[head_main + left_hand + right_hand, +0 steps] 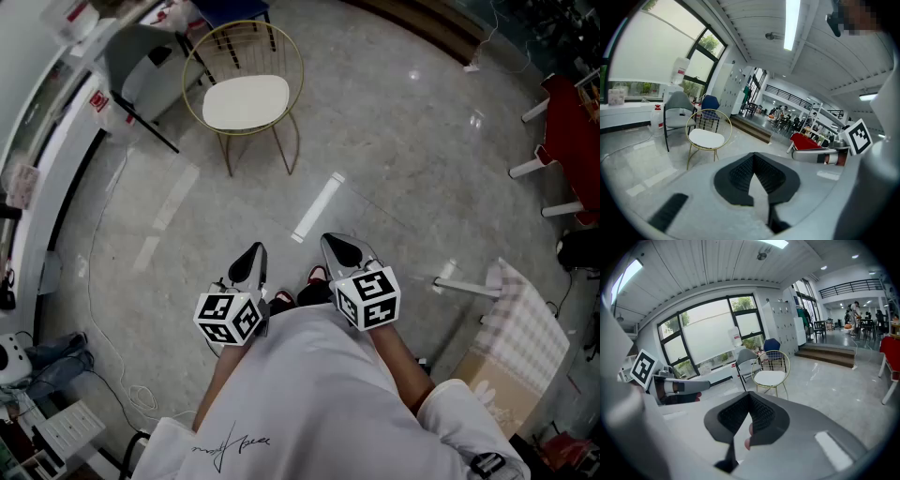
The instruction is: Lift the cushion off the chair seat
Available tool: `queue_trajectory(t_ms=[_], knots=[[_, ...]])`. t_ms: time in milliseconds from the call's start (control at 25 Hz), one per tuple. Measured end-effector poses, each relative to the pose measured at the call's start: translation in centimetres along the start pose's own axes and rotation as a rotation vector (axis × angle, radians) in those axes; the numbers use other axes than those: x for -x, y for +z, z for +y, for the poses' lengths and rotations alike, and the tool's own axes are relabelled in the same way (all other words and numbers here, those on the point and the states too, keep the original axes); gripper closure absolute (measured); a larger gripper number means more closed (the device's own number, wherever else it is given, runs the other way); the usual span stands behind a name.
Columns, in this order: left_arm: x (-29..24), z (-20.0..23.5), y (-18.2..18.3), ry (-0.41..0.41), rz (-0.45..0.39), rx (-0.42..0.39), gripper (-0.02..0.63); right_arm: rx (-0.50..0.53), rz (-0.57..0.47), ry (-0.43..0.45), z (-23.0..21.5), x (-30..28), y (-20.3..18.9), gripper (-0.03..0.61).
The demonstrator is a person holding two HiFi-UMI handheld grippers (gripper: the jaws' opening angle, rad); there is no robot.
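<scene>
The white cushion (246,101) is seen lying flat on the seat of the gold wire chair (292,58), well apart from both tools and across an open stretch of floor (403,159). Nothing has been lifted yet; the task is judged to be at its approach stage.

The left hand-held gripper (253,253) and the right hand-held gripper (338,247) are carried side by side close to the person's body, angled forward and somewhat downward. This is probably a carrying posture for the walk, since the chair is out of reach. In the left gripper view the jaws (753,157) are pressed fully together with nothing gripped; in the right gripper view the jaws (749,400) are likewise closed and empty. They would have to be opened before the cushion's edge could be taken.

The cushion's long axis is seen running across the seat's width, roughly left to right in the head view, with its broad face upward. The wire backrest stands on the far side, so the open front of the seat is turned toward the person, which is judged to favour a grasp at the near edge.
</scene>
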State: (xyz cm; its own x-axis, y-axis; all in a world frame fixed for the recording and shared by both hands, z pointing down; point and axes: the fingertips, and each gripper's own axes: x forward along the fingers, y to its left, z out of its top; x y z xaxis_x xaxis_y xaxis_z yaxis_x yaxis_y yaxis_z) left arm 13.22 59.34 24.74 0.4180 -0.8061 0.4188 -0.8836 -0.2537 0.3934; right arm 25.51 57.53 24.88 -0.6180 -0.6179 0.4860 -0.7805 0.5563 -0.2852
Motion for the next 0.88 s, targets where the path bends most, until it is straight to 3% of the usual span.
queue_trajectory(t_ms=[400,560,880], knots=[[-1.0,-2.0,-0.6,0.011,-0.010,-0.014,0.614,-0.014,-0.013,0.019,-1.8,0.8,-0.5,0.574],[-0.7,-2.1,-0.9,0.025,-0.006,-0.023,0.614,-0.068,-0.015,0.055,-1.5,0.8,-0.7,0.572],[-0.1,-1.2,-1.9,0.043,0.012,0.016,0.614,-0.082,0.036,0.063,-0.9,0.1,-1.9,0.572]])
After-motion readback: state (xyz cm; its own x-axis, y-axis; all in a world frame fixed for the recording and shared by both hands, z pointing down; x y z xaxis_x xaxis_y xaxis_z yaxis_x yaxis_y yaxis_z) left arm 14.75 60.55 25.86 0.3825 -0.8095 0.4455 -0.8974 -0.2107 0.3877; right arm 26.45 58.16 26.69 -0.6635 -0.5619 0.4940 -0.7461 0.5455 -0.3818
